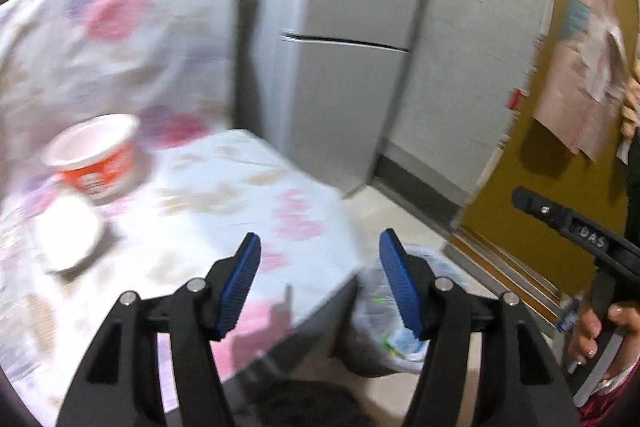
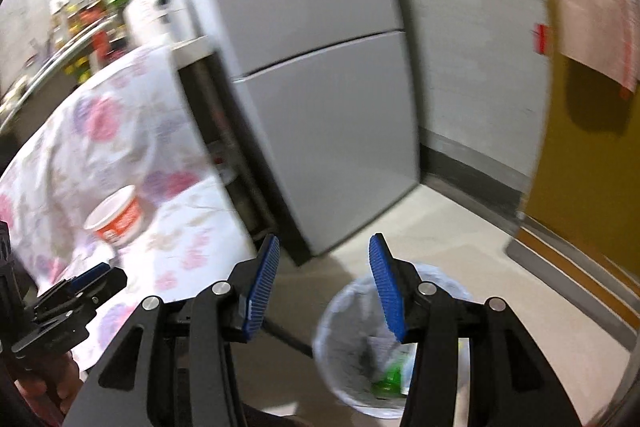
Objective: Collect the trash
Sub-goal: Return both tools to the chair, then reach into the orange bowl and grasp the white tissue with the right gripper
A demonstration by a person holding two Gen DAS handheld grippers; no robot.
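On the floor, lined bin (image 2: 360, 343) holds seemingly green trash (image 2: 388, 381); both tools released.

The right gripper (image 1: 576, 227) body shows white letters "DAS".

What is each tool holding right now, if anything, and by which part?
Nothing is held. The left tool and the right tool both stand open with empty gaps between their blue ribbed pads.
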